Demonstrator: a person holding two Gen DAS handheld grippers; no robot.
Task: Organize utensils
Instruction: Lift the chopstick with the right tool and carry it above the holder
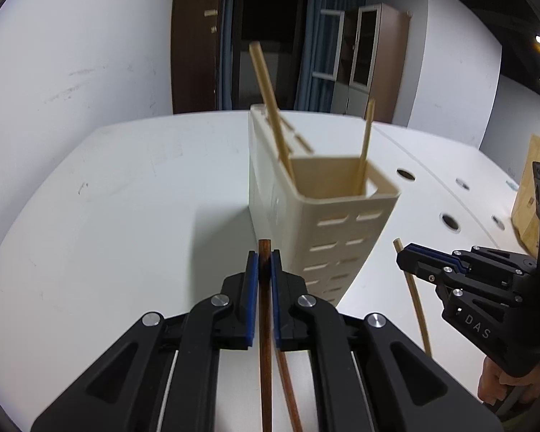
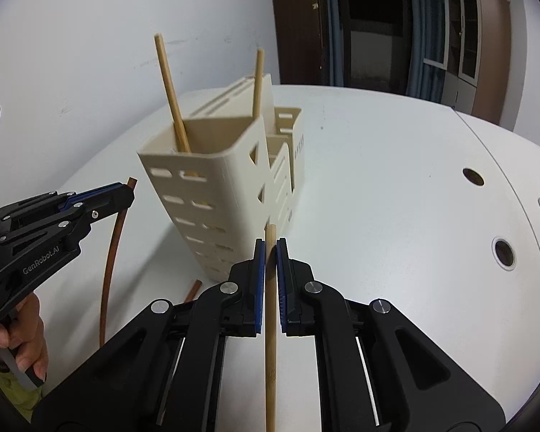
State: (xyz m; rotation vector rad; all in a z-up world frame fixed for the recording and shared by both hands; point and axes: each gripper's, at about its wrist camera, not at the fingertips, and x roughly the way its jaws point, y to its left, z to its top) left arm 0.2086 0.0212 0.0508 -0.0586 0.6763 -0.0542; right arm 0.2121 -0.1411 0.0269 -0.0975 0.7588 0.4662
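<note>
A cream slotted utensil holder (image 1: 306, 194) (image 2: 212, 165) stands on the white table, with two pale bamboo chopsticks (image 1: 270, 100) (image 2: 171, 97) leaning in its near compartment. My left gripper (image 1: 264, 257) is shut on a dark brown chopstick (image 1: 265, 324), held off the table just in front of the holder. A second brown chopstick (image 1: 288, 388) (image 2: 194, 288) lies on the table below it. My right gripper (image 2: 270, 248) is shut on a pale bamboo chopstick (image 2: 270, 324), to the right of the holder. Each gripper also shows in the other's view, the left gripper (image 2: 126, 190) and the right gripper (image 1: 405, 255).
The white table (image 2: 396, 144) has round cable holes (image 2: 473, 176) (image 1: 450, 223) on its right side. A brown paper bag (image 1: 532, 194) stands at the far right. A hand (image 2: 25, 342) grips the left gripper's handle. A white wall rises behind the table on the left.
</note>
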